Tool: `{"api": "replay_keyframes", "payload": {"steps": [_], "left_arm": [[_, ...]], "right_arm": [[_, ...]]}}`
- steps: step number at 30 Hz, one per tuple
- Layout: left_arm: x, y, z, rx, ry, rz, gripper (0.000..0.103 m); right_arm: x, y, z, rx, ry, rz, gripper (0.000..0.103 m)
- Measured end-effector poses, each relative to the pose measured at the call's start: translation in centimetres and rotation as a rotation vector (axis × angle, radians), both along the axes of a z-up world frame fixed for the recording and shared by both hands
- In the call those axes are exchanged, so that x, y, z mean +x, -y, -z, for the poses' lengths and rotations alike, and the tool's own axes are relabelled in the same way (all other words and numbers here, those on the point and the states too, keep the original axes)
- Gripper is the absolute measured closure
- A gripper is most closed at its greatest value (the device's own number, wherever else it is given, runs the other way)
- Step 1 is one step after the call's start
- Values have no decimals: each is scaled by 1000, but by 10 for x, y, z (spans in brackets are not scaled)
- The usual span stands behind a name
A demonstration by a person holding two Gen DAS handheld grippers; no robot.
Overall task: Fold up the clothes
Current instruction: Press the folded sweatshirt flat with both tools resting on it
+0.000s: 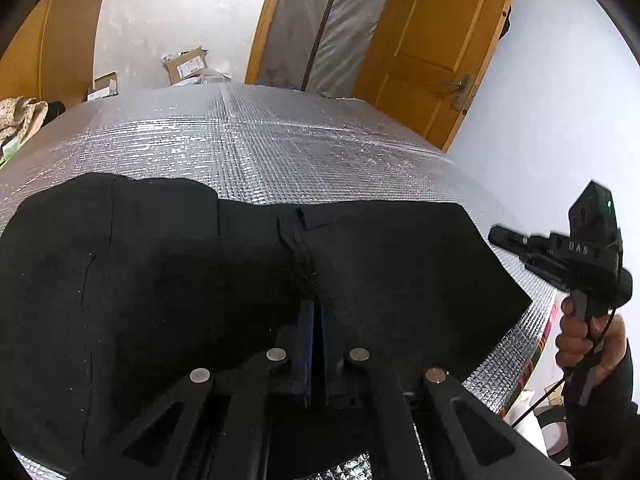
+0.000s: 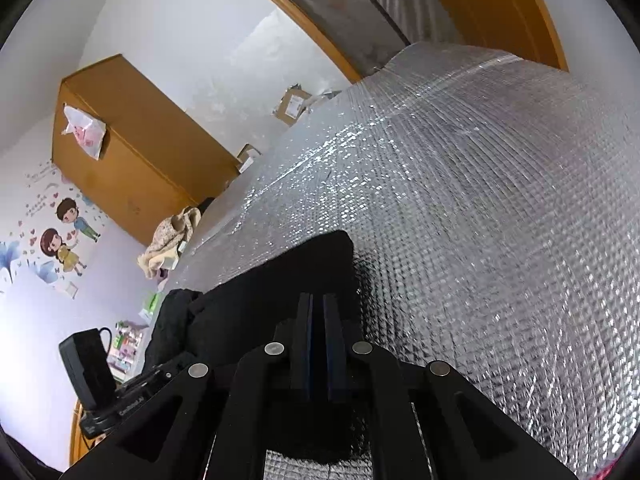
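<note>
The black garment point(image 1: 160, 272) is spread on the foil-covered tabletop point(image 1: 260, 148), not yet folded; its near edge is pinched by the left tool point(image 1: 316, 316) and the right tool point(image 2: 318, 316).

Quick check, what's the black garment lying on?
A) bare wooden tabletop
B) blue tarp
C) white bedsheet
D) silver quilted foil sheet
D: the black fabric garment lies spread on a shiny silver quilted foil sheet that covers the whole work surface in both wrist views.
</note>
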State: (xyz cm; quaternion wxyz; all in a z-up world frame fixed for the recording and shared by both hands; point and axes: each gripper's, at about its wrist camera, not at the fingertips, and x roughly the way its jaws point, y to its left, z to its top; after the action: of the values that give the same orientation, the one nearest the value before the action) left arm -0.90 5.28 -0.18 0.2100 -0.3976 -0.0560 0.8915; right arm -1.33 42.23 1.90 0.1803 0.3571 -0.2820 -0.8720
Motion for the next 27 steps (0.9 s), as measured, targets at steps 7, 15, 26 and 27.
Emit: {"api": "replay_keyframes", "payload": {"steps": [7,15,26,27], "left_arm": [[0,1,5,-18,-8,0,100],[3,-1,9,-30,-22,-1,100],[5,-1,9,-31,-29,4,100],[5,1,8,-17,-23,3,100]], "right_arm": [[-41,11,1,27,36,-17,97],[-43,-4,4,-41,42,23,96],[34,0,33,-68,-12,-78,103],[34,0,32,-67,-18,-74,102]]}}
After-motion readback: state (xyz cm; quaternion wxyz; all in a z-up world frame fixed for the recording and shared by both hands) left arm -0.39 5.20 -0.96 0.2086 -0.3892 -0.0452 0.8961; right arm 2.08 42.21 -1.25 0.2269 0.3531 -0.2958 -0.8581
